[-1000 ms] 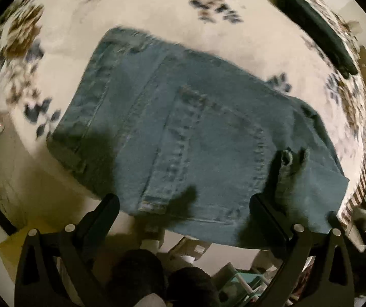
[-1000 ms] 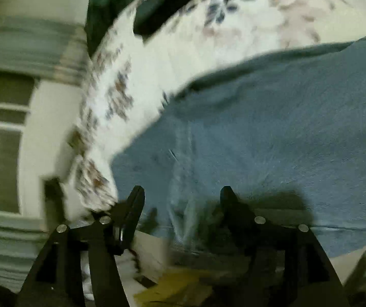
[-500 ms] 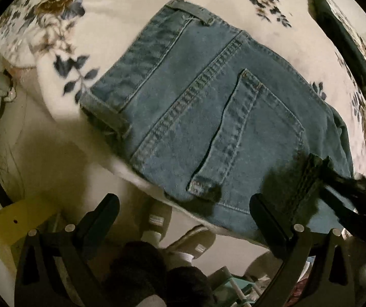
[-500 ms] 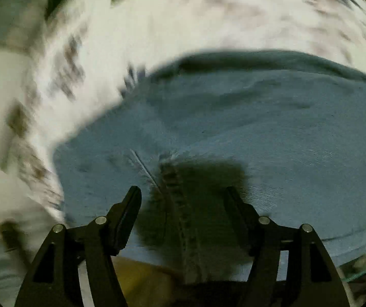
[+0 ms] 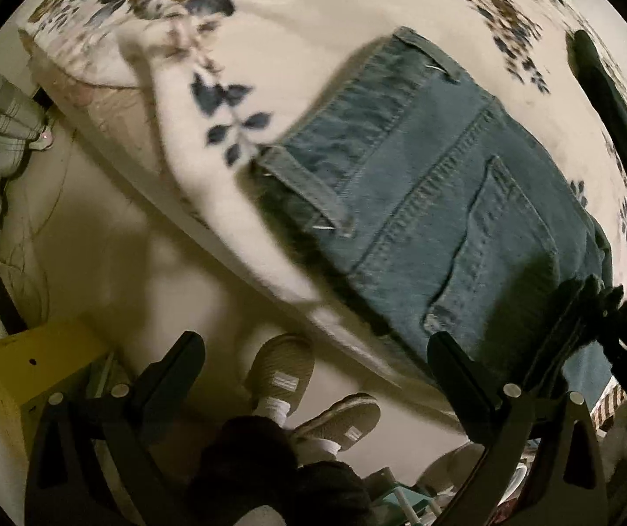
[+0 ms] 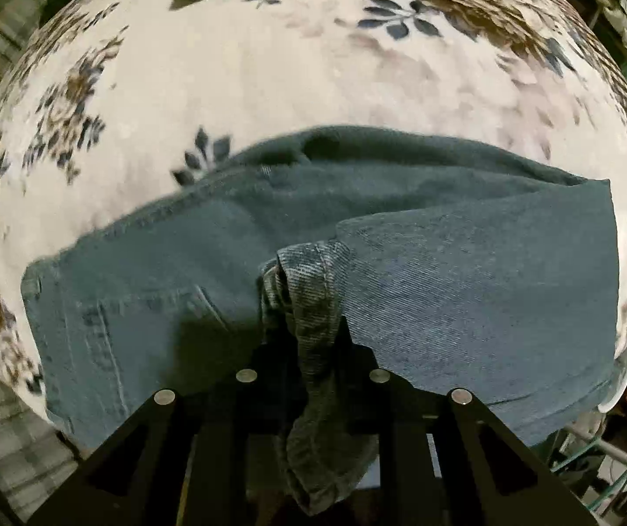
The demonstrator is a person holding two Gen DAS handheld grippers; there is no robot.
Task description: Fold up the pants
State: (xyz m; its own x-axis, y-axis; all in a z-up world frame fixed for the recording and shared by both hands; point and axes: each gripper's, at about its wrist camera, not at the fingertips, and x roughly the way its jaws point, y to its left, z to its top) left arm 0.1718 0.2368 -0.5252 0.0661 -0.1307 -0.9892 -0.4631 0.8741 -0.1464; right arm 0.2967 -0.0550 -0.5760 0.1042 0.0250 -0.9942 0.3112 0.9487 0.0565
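Right wrist view: at bottom centre the right gripper is seen clamped on a bunched hem of the folded blue denim pants, whose long axis runs left to right across the floral bedspread. In the left wrist view the left gripper is spread wide and empty over the floor, the pants' waistband up and to the right; the right gripper is judged nearer.

My left gripper sits at the bottom of its frame, fingers spread wide, holding nothing. My right gripper, bottom centre, has its fingers clamped together on a bunched fold of the jeans.
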